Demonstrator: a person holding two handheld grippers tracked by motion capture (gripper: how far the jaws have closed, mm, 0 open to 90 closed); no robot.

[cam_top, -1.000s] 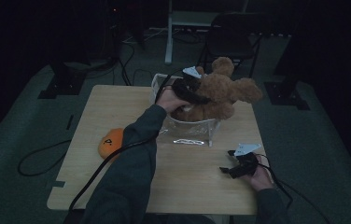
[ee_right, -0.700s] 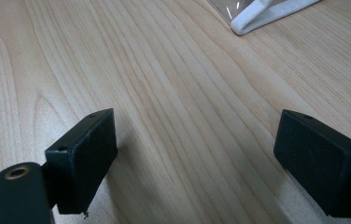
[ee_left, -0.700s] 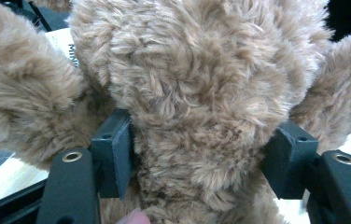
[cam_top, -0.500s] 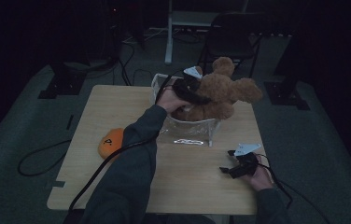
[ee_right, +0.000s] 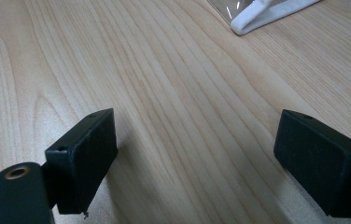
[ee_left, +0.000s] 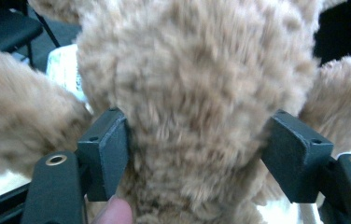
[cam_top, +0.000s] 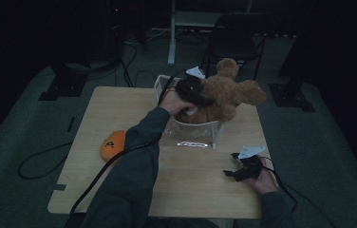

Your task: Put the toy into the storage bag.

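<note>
Left gripper (ee_left: 197, 154) jaws just been opening, pads (ee_left: 106, 149) flanking the teddy bear (ee_left: 197, 93), barely brushing the fur. Bear already set in the clear bin (cam_top: 193, 128) at the table's (cam_top: 119, 109) far edge (release looks nearly done). Left: backing away. Right gripper (ee_right: 197, 163) wide, empty, resting near the table's front edge.

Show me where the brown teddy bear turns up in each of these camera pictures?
High view: the teddy bear sits in the clear bin at the table's far edge, upper middle.
Left gripper view: its fur takes up most of the frame, between the left claw jaws, which have just been opening.
Right gripper view: not in it.
Shared landmark: the bin's white rim, top right in the right gripper view, also seen from above.
</note>
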